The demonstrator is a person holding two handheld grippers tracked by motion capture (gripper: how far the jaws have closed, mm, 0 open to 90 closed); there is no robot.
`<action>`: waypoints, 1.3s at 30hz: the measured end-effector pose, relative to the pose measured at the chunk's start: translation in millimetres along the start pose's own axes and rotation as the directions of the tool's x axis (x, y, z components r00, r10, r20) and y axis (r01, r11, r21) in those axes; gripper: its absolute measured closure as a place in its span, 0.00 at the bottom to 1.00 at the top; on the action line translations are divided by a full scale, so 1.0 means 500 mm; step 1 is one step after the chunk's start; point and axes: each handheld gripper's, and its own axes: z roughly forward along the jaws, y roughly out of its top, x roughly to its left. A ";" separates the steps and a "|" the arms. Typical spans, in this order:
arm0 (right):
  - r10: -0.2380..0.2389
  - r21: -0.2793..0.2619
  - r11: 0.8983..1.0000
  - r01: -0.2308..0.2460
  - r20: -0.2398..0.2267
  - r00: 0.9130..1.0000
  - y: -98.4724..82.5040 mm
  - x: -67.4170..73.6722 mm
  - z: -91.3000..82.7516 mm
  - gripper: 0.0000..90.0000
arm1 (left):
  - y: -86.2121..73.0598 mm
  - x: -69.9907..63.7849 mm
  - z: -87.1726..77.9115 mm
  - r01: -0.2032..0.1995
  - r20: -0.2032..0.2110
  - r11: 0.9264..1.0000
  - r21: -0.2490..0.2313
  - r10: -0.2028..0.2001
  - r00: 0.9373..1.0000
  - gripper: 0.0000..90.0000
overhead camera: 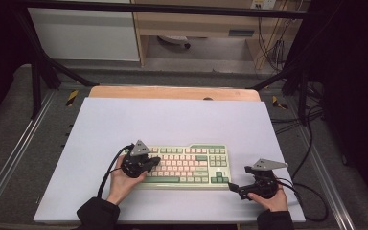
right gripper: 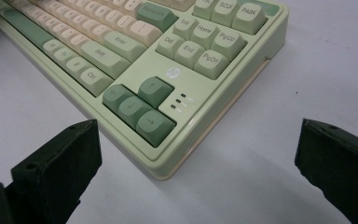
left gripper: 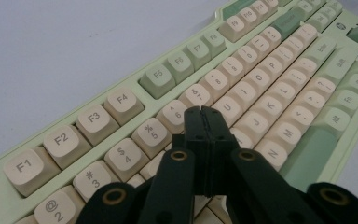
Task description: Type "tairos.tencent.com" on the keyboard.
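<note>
With the keyboard [overhead camera: 188, 166] lying square on the counter [overhead camera: 172, 120], I keep my left gripper [left gripper: 204, 113] with its jaws pressed together into one blunt tip over the middle letter keys for pressing, while my right gripper [overhead camera: 233, 187] waits beside the keyboard's arrow-key corner, jaws spread wide and empty.

Here's the bench [overhead camera: 172, 93], its wooden far edge showing beyond a pale mat [overhead camera: 172, 120] that covers nearly all of the top. Flat on the mat sits the keyboard [overhead camera: 187, 165], green and cream, towards the near side and roughly central, long edge running parallel to the mat's near edge. Beyond the keyboard the mat stretches bare to the wooden strip. Black cables [overhead camera: 311, 191] trail off past the keyboard's right end.
</note>
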 end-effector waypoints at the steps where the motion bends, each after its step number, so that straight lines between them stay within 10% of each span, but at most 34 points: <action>1: 0.001 0.002 1.000 -0.001 -0.001 1.000 -0.001 0.001 0.001 0.01 | -0.001 0.000 0.002 -0.001 -0.001 1.000 0.002 0.001 1.000 0.99; 39: -0.003 0.002 1.000 0.003 -0.001 1.000 -0.001 0.001 -0.001 0.01 | -0.010 -0.003 -0.032 -0.024 0.007 1.000 -0.018 0.024 1.000 1.00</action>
